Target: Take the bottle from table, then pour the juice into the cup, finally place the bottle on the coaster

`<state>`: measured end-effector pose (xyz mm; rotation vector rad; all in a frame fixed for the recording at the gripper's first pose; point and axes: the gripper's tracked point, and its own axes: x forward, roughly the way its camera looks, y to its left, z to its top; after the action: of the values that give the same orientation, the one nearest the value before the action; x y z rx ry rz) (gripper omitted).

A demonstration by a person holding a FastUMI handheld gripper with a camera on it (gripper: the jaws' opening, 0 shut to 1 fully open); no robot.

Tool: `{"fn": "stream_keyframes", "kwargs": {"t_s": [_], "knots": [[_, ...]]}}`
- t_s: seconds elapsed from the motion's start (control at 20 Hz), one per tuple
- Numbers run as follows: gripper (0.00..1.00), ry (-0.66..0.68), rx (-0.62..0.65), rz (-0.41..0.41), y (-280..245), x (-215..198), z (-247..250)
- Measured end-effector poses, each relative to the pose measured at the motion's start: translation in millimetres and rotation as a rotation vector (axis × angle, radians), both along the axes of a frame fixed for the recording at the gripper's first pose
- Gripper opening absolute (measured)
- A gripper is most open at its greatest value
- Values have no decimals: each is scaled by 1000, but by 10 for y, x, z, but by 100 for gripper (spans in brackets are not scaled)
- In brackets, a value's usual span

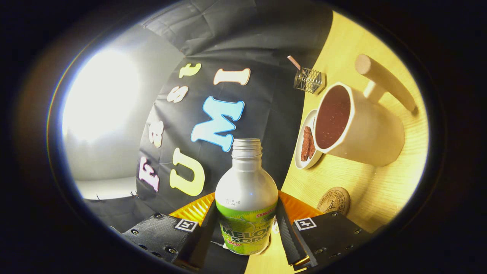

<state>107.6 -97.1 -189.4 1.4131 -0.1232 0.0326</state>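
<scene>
— Metal bottle sat uncapped between our gripper fingers, both pressing its label; why tilted?

— We judged it leaning toward the cup; the coaster lay nearer.

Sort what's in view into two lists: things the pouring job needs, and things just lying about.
For the job:
bottle, uncapped, gripped between the gripper fingers
cup with a long handle, on the table beyond the bottle
coaster, just ahead of the fingers

Lying about:
small dish with brown pieces, beside the cup
wire holder by the wall
</scene>
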Motion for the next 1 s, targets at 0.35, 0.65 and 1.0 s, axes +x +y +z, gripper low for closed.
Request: {"fn": "stream_keyframes", "kwargs": {"t_s": [0.35,0.65,1.0], "knots": [[77,-30,144,-20,-57,-45,-61],[77,-74,269,-54,-152,-90,-35],[77,-101,384,-87,-204,-131,7]]}}
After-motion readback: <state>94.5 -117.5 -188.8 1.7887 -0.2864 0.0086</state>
